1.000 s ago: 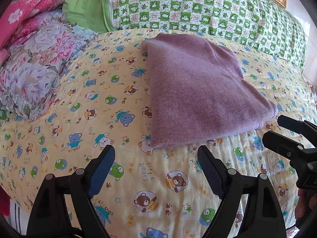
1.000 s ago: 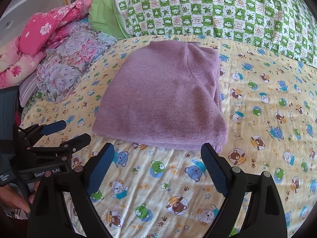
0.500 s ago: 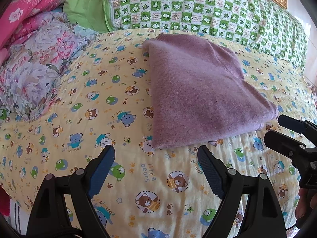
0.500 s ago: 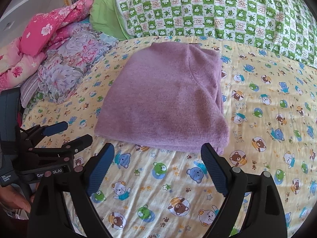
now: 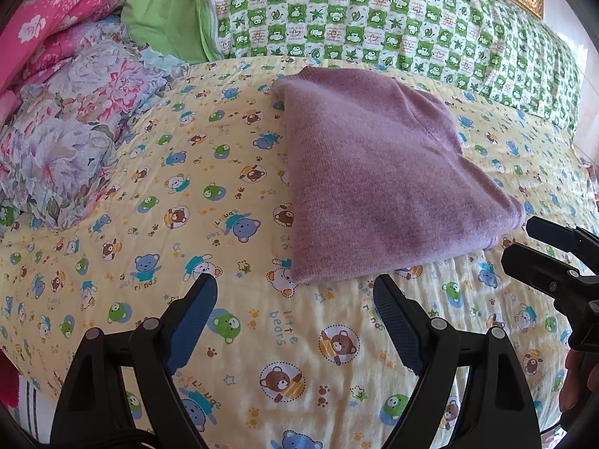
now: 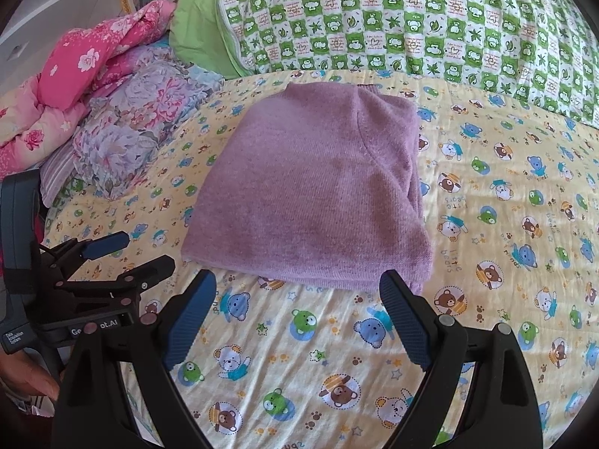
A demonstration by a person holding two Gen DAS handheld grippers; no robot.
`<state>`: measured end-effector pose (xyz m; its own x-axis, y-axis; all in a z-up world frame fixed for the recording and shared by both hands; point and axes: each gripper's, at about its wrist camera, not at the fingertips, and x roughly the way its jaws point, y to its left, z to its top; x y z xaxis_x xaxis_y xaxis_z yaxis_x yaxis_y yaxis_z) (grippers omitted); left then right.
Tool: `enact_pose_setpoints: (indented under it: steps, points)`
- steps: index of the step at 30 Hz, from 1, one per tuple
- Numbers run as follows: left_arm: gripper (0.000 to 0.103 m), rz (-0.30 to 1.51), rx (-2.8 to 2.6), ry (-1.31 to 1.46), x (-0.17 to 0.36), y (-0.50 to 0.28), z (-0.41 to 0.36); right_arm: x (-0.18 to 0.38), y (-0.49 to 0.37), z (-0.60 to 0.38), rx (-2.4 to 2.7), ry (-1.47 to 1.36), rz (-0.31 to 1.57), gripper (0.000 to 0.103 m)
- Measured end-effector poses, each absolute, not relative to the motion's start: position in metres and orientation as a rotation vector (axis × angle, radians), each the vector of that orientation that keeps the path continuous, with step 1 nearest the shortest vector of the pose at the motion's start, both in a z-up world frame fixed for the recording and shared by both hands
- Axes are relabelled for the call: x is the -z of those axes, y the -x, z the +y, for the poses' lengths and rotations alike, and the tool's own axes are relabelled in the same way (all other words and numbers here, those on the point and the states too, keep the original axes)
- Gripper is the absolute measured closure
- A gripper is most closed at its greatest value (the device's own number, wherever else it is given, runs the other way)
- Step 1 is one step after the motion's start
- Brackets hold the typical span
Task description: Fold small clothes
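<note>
A purple knit sweater (image 5: 378, 179) lies folded into a compact rectangle on the yellow bear-print bedsheet (image 5: 187, 194); it also shows in the right wrist view (image 6: 314, 194). My left gripper (image 5: 295, 299) is open and empty, hovering just short of the sweater's near left corner. My right gripper (image 6: 299, 295) is open and empty, just short of the sweater's near edge. Each gripper appears at the edge of the other's view: the right one in the left wrist view (image 5: 546, 258), the left one in the right wrist view (image 6: 123, 258).
A green checked pillow (image 5: 374, 18) runs along the head of the bed behind the sweater. A floral quilt (image 5: 71, 134) and pink bedding (image 5: 48, 30) are piled at the left. The bear-print sheet (image 6: 524, 194) stretches to the right.
Both grippers have drifted slightly back and away from the sweater. The sweater has not moved and both grippers stay open.
</note>
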<state>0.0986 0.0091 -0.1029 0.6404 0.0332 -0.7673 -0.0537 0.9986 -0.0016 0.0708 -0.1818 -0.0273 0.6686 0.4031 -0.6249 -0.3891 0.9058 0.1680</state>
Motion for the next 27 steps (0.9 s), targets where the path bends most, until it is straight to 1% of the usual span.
enact_pose_setpoints:
  steps: [27]
  points:
    - [0.017,0.878,-0.067,0.035,0.1010,-0.0991,0.0122,0.0254,-0.0697,-0.1790,-0.447,-0.029,0.706,0.014]
